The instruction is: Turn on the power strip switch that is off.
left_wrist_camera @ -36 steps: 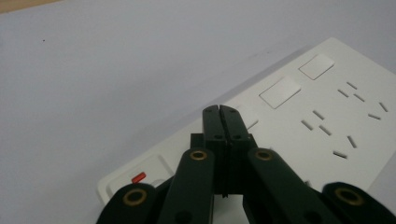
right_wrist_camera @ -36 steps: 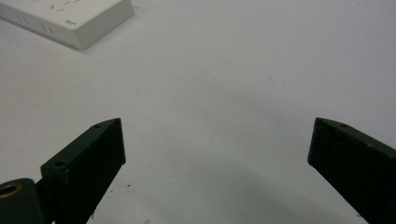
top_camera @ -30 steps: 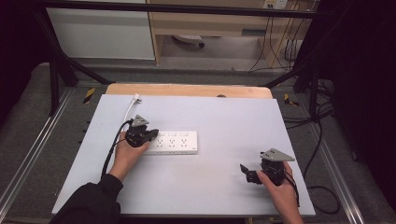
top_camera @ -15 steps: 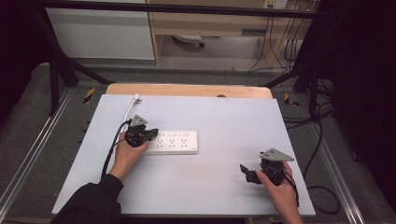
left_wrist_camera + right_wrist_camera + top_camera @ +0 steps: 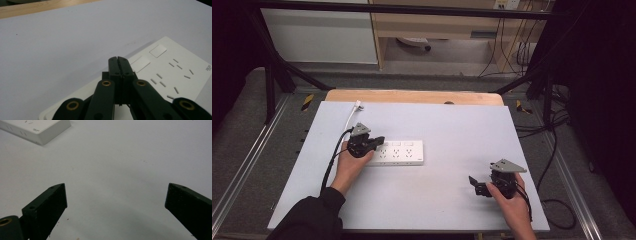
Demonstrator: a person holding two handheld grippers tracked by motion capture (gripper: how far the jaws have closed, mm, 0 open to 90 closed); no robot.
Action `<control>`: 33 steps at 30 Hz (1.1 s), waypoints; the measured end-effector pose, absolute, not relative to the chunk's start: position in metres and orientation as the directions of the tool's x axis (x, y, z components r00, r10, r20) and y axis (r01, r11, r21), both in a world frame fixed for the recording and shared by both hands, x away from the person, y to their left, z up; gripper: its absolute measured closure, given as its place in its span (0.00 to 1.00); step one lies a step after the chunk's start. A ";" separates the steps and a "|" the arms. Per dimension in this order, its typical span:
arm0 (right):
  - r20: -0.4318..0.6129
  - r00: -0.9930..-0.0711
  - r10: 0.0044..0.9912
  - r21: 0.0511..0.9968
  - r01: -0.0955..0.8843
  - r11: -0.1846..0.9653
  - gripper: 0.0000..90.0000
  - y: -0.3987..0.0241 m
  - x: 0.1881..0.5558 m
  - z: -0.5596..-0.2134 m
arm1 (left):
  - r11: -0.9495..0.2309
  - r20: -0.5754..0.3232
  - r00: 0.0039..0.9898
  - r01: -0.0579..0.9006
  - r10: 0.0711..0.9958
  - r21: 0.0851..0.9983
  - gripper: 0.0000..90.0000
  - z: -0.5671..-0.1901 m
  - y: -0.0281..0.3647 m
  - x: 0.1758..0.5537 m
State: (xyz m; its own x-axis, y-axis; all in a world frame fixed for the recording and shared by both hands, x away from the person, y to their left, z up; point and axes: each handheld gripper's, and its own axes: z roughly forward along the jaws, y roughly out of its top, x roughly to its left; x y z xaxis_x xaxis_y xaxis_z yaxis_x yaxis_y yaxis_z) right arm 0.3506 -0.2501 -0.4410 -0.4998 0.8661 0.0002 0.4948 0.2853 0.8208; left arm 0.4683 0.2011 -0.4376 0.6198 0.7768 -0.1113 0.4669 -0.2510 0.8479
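White table top (image 5: 452,200) on a wooden bench, dark room; one power strip (image 5: 399,152) under the closed, empty left gripper (image 5: 379,141), right gripper (image 5: 476,185) wide open, empty.

A white tabletop (image 5: 442,210) spreads under the left gripper (image 5: 382,140) and the right gripper (image 5: 475,186); a wooden board edge (image 5: 412,96) runs along its far side, beyond the left gripper; farther off that way stand a white cabinet (image 5: 319,35) and a wooden shelf unit (image 5: 437,25); a metal rail (image 5: 242,170) lies on the floor outside the left gripper; black cables (image 5: 557,165) trail over the floor outside the right gripper.
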 end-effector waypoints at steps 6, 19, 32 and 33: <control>0.003 -0.499 0.867 0.821 0.496 0.282 0.05 -0.250 0.350 -0.441 | -0.247 -0.114 0.629 0.458 0.769 0.854 1.00 -0.436 0.202 0.467; 0.002 -0.499 0.867 0.821 0.495 0.283 0.05 -0.250 0.351 -0.441 | -0.216 -0.120 0.620 0.438 0.775 0.873 0.80 -0.431 0.200 0.466; -0.001 -0.498 0.867 0.823 0.493 0.284 0.05 -0.249 0.351 -0.441 | -0.164 -0.138 0.616 0.408 0.776 0.898 0.43 -0.424 0.198 0.463; 0.000 -0.499 0.867 0.822 0.493 0.284 0.05 -0.249 0.351 -0.441 | -0.159 -0.140 0.617 0.404 0.775 0.901 0.40 -0.424 0.197 0.463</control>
State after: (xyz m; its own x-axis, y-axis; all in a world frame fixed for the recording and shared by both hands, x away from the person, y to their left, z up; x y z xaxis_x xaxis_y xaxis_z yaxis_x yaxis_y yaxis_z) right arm 0.3508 -0.2493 -0.4411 -0.4991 0.8665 -0.0005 0.4930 0.2844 0.8223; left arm 0.4628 0.1975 -0.4238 0.6168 0.7745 -0.1400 0.4044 -0.1592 0.9006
